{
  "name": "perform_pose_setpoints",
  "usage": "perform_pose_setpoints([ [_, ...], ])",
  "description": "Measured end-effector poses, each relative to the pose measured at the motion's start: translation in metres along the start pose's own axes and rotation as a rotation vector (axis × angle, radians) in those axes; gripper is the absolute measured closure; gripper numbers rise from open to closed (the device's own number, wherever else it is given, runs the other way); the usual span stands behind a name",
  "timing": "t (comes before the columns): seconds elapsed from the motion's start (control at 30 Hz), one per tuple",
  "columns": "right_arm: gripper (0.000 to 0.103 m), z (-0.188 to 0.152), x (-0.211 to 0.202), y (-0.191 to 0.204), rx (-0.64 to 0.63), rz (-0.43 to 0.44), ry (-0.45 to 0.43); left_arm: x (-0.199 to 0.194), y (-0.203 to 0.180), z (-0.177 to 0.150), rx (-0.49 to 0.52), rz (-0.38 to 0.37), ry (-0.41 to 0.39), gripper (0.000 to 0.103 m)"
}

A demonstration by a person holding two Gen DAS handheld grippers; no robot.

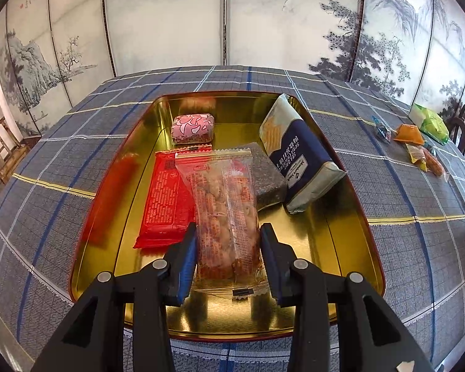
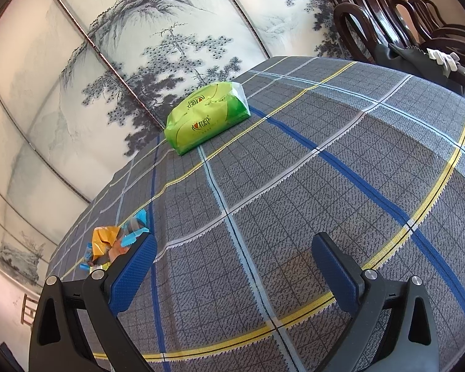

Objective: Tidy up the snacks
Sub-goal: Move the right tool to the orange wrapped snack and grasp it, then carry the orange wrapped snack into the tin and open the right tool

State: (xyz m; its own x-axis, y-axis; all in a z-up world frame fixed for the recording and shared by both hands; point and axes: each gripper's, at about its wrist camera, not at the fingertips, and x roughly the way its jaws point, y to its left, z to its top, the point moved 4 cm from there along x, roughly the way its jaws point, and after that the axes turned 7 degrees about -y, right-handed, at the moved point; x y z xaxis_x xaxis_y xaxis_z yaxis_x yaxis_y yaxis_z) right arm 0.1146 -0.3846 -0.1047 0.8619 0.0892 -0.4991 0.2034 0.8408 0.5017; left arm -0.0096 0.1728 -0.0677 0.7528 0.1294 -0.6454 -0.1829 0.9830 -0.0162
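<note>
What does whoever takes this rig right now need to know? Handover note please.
Left claw: shut on the clear peanut snack pack, held over the gold tin tray.
Right claw: open, empty, above bare tablecloth.
Done: in the tray are the red packet, pink wrapped cake, dark brick pack and blue cracker bag, which leans on the tray wall.
Left: release the peanut pack; fetch the small wrapped snacks beside the right claw. The green tissue pack sits farther back.
</note>
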Motion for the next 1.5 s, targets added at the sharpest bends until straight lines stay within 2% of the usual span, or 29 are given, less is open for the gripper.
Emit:
perform_pose_setpoints([
  [0.13,0.003,-0.001,0.002,0.005,-0.039,-0.038,0.015,-0.003,-0.002,-0.002,0.002,-0.010,-0.023,0.065],
  [0.17,0.002,-0.001,0.003,0.007,-0.054,-0.052,0.021,-0.004,-0.003,-0.002,0.004,-0.022,-0.029,0.059],
  [0.23,0.002,-0.002,0.005,0.011,-0.088,-0.084,0.033,-0.008,-0.005,-0.002,0.004,-0.043,-0.054,0.041],
  [0.27,0.002,-0.003,0.006,0.014,-0.110,-0.104,0.042,-0.011,-0.005,-0.001,-0.003,-0.067,-0.081,0.028],
  [0.3,0.002,-0.004,0.008,0.017,-0.140,-0.127,0.054,-0.016,-0.005,0.000,-0.010,-0.086,-0.111,0.023],
  [0.37,0.002,-0.006,0.011,0.024,-0.186,-0.154,0.076,-0.027,-0.003,0.004,-0.020,-0.089,-0.174,0.022],
  [0.47,0.002,-0.004,0.006,0.045,-0.219,-0.129,0.063,-0.046,0.006,0.008,-0.039,-0.084,-0.257,0.018],
  [0.6,0.002,-0.003,0.012,0.101,-0.338,-0.081,0.050,-0.074,0.023,0.007,-0.075,-0.080,-0.325,0.016],
  [0.77,0.002,-0.029,0.047,0.160,-0.457,0.015,0.113,-0.107,0.036,-0.021,-0.129,-0.110,-0.315,0.013],
  [0.93,0.002,-0.051,0.085,0.199,-0.496,0.046,0.142,-0.124,0.034,-0.057,-0.097,-0.109,-0.255,0.013],
  [1.03,0.003,-0.058,0.101,0.218,-0.554,0.030,0.151,-0.128,0.034,-0.074,-0.088,-0.103,-0.219,0.013],
  [1.07,0.007,-0.060,0.106,0.222,-0.571,0.024,0.159,-0.129,0.035,-0.079,-0.083,-0.100,-0.210,0.013],
  [1.1,0.019,-0.062,0.111,0.226,-0.580,0.026,0.175,-0.130,0.036,-0.082,-0.079,-0.097,-0.205,0.013],
  [1.13,0.028,-0.065,0.115,0.229,-0.592,0.028,0.195,-0.130,0.036,-0.085,-0.077,-0.092,-0.202,0.013],
  [1.2,0.065,-0.071,0.123,0.232,-0.624,0.011,0.225,-0.130,0.038,-0.088,-0.083,-0.089,-0.196,0.013],
  [1.3,0.068,-0.071,0.121,0.232,-0.615,0.013,0.222,-0.131,0.040,-0.087,-0.103,-0.088,-0.197,0.013],
  [1.37,0.071,-0.066,0.113,0.232,-0.622,-0.006,0.185,-0.133,0.040,-0.087,-0.107,-0.092,-0.207,0.013],
  [1.5,0.072,-0.056,0.097,0.239,-0.645,-0.012,0.145,-0.137,0.034,-0.087,-0.092,-0.102,-0.213,0.013],
])
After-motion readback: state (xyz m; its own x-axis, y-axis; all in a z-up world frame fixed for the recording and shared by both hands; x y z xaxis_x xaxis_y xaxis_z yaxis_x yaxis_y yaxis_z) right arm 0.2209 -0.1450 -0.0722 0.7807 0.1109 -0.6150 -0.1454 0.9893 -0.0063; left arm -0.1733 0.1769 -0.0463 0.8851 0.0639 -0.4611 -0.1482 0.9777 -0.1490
